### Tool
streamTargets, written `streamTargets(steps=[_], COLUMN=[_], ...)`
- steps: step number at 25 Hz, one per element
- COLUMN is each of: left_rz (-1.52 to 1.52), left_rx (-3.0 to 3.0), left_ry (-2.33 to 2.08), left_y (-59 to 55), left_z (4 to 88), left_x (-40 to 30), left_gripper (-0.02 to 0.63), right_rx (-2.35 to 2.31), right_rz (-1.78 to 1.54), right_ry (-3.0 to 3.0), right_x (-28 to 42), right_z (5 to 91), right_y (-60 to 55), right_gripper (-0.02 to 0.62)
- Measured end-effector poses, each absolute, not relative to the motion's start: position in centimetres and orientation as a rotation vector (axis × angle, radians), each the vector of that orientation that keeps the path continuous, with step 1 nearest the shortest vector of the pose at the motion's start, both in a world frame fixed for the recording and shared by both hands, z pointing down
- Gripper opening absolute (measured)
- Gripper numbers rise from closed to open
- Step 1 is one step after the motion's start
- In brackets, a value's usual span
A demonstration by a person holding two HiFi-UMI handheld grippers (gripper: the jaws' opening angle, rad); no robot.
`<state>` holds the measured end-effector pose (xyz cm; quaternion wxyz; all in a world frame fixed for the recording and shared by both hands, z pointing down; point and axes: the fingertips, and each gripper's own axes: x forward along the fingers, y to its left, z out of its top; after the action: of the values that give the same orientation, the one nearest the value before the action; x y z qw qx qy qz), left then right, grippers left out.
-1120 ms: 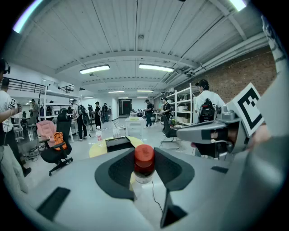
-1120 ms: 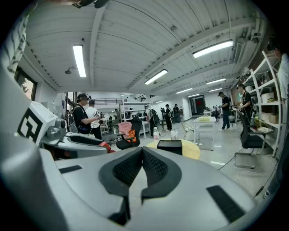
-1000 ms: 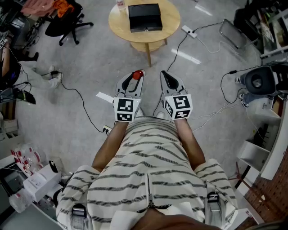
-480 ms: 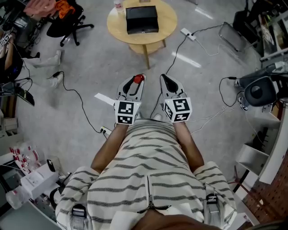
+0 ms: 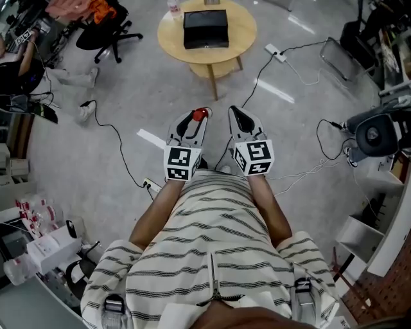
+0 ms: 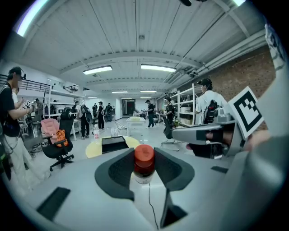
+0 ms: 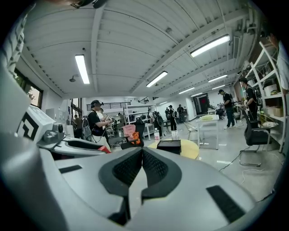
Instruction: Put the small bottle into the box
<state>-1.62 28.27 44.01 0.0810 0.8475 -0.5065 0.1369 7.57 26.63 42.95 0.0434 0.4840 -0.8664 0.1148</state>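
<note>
Holds a gripper in each hand, side by side and near each other, just ahead of a striped shirt. Clamps the left gripper on the small bottle: jaws grasping it from both sides at the red cap and neck, bottle upright, with the clear body showing below the cap. Carries the right gripper with jaws clenched tip to tip and nothing between them. Stands on a grey floor crossed by cables, well apart from the round wooden counter ahead. Finds the black box lying flat near the middle of that counter, with a second bottle standing at the far left rim, just beside the box. Puts the small bottle over bare floor between person and counter, in the head view just left of the right gripper's tips, not in the box. Takes in a black office chair left of the counter, draped with orange and pink cloth, and a white power strip on the floor to the counter's right. Catches several people standing further back in the hall in both gripper views.
</note>
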Motion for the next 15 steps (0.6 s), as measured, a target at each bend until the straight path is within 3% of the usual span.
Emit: streamTargets(steps=[15], left_rz=[0.42], left_rx=[2.505], left_ry=[-1.47], left_y=[23.1], left_z=[46.9], left_x=[-0.6], left_gripper=[0.144], right_rx=[1.463], right_rz=[0.37], right_ry=[-2.606], right_x=[8.4], right_z=[45.6], right_y=[21.3], right_gripper=[0.02])
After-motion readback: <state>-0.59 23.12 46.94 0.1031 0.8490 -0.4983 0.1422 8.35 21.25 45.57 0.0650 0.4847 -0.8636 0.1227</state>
